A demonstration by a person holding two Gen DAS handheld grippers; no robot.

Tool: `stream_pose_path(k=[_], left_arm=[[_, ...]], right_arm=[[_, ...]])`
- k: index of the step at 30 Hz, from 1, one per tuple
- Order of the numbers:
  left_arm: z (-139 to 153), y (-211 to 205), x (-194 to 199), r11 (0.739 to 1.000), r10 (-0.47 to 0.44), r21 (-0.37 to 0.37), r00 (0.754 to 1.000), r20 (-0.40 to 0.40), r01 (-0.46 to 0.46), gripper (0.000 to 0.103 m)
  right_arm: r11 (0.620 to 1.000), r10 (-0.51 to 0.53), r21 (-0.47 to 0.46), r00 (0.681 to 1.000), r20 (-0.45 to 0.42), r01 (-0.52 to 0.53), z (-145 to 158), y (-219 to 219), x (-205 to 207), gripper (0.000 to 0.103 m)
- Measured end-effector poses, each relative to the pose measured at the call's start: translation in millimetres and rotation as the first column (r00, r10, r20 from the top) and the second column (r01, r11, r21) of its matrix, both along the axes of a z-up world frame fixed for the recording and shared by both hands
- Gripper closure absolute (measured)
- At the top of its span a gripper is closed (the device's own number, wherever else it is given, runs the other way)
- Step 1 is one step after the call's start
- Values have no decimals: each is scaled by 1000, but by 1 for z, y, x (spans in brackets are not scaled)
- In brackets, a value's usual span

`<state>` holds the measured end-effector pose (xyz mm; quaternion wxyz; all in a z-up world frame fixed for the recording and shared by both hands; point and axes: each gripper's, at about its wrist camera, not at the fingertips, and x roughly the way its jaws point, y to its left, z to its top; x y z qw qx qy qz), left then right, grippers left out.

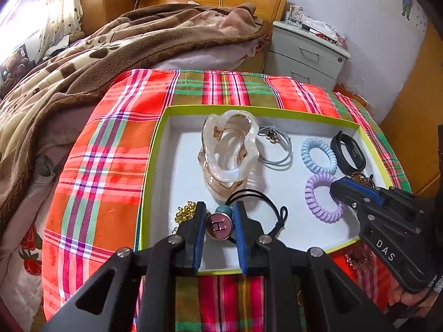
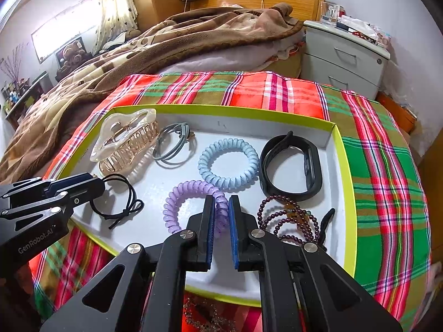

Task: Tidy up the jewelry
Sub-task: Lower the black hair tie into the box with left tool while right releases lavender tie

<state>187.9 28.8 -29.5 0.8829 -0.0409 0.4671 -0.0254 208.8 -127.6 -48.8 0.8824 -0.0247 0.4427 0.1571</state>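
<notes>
my left tongs pinch the round pink charm of a black hair tie, low at the near edge of the white tray. my right tongs sit narrowly parted around the purple coil tie, whose coil lies between the pads; whether they press it i cannot tell. the blue coil tie lies just beyond
</notes>
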Motion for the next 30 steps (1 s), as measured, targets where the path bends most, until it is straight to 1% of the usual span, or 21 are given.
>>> stream_pose_path(k=[3,9,11,13,15,17,19,22,24,25,26,30], left_arm=[[1,1,-1,1000,-2,-11,1000,3,2,77],[3,1,-1,1000,-1,-18,1000,3,1,77],[3,1,-2,1000,-1,-19,1000,2,1,75],[3,2,-2,1000,1,-20,1000,3,0,71],[5,2,-5,1000,0,-22,1000,8,0,71],[7,1,-7,1000,-3,-21,1000,15,3,70],[10,1,-9,1000,-4,-17,1000,23,4,64],[16,-1,-16,1000,1,6,999,50,-1,63],[21,-1,-21,1000,2,16,998,67,-4,63],[23,-1,-24,1000,2,12,997,72,-3,63],[25,0,-27,1000,4,6,997,78,-5,63],[34,1,-41,1000,3,-6,994,113,-2,62]], right_arm=[[1000,-4,-4,1000,2,4,0,0,-1,93],[1000,-13,-2,1000,10,13,3,-2,-3,93],[1000,-14,-1,1000,12,14,4,-2,-3,93],[1000,-15,2,1000,17,15,6,-2,-5,93],[1000,-15,6,1000,22,15,8,-2,-6,92],[1000,-16,9,999,28,16,10,-3,-8,87],[1000,-21,13,999,34,20,13,-4,-10,87],[999,-25,25,999,45,24,17,-6,-15,86],[999,-28,34,998,57,26,21,-9,-20,79],[999,-29,39,997,65,26,23,-11,-24,68],[999,-28,43,997,73,25,25,-14,-28,62],[998,-47,45,994,100,42,33,-28,-43,61]])
